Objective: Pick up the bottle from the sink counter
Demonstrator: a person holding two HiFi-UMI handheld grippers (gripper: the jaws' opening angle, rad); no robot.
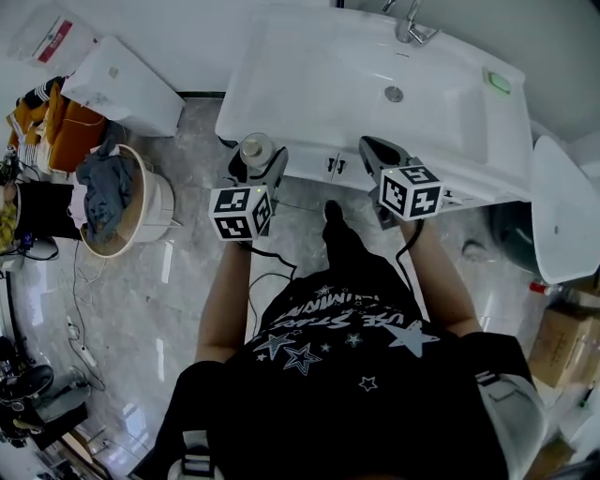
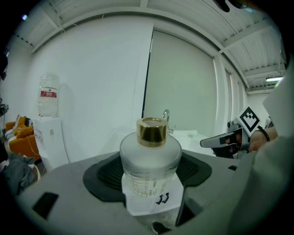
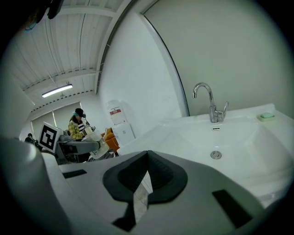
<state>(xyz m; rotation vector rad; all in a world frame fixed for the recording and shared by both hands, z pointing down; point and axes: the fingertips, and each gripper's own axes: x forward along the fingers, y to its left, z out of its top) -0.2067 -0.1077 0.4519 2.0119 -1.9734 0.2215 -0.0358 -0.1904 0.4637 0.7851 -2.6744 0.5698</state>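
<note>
A frosted glass bottle (image 1: 255, 148) with a gold cap (image 2: 152, 131) stands upright between the jaws of my left gripper (image 1: 263, 161), which is shut on it. In the head view it hangs just off the front left edge of the white sink counter (image 1: 281, 112), over the floor. The left gripper view shows the bottle (image 2: 150, 160) filling the gap between the dark pads (image 2: 104, 176). My right gripper (image 1: 373, 150) is at the counter's front edge, shut and holding nothing. In the right gripper view its jaws (image 3: 146, 176) meet, with only a thin slit between them.
The basin has a chrome faucet (image 1: 410, 23) at the back and a green soap bar (image 1: 499, 82) at its right. A laundry basket (image 1: 117, 202) with clothes and a white box (image 1: 127, 84) stand on the floor at left. A toilet (image 1: 562, 216) is at right.
</note>
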